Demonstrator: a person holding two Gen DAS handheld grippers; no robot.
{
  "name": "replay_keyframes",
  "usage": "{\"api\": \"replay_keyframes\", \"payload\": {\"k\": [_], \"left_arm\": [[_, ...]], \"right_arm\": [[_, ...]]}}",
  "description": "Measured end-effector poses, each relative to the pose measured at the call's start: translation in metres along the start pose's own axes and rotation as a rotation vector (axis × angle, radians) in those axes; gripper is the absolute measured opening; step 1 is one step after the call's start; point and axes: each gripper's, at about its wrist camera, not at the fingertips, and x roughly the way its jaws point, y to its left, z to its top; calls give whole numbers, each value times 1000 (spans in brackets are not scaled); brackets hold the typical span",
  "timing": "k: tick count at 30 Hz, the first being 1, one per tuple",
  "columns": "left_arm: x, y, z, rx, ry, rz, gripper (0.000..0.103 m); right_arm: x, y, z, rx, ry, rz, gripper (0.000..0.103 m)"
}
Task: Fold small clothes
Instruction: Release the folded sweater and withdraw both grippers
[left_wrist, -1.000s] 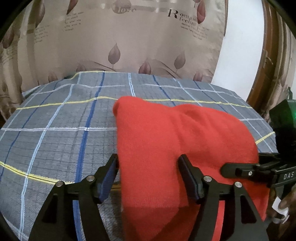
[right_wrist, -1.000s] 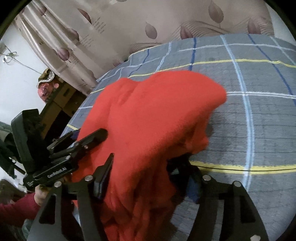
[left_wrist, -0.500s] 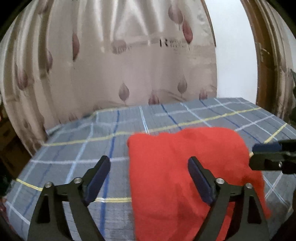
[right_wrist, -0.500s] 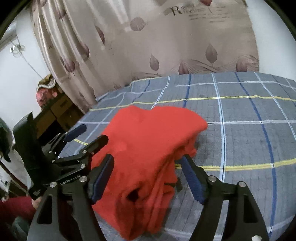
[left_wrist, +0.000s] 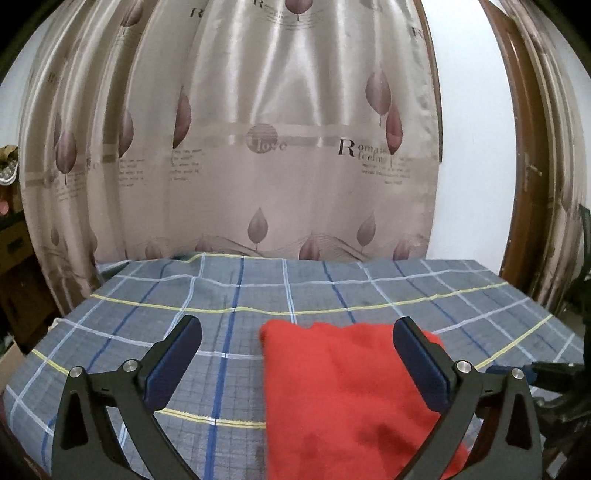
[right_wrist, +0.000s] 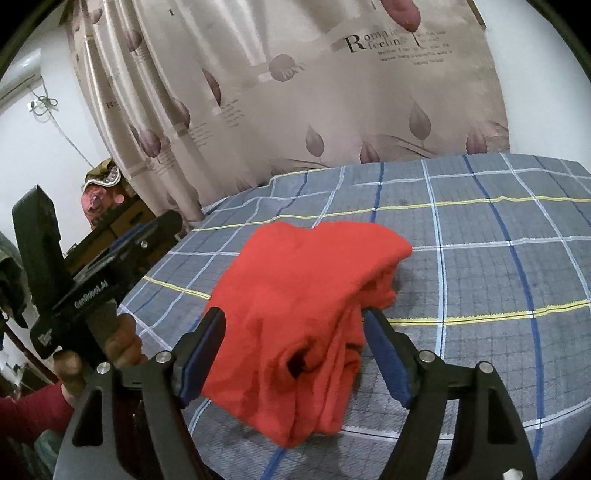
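Two open-jawed grippers over folded red garment (right_wrist: 306, 295)

left claw (left_wrist: 297, 360): black frame, blue pads, silver screws | right claw (right_wrist: 293, 356): same | white lettering on body | sleeve (right_wrist: 31, 408): red

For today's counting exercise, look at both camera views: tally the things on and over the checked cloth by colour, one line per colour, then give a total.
Red: 1, the folded red garment
Black with blue pads: 2, the left gripper and the right gripper
Grey check: 1, the checked cloth
Total: 4
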Motion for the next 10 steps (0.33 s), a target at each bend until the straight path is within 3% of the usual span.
{"api": "replay_keyframes", "payload": {"k": [5,10], "left_arm": [[-5,0,0,5,-54,26,103],[-6,-3,0,10,-48,57,103]], "right_arm": [[-2,6,-1,-14,-4,-5,78],[-4,10,0,-27,-16,-24,82]]}}
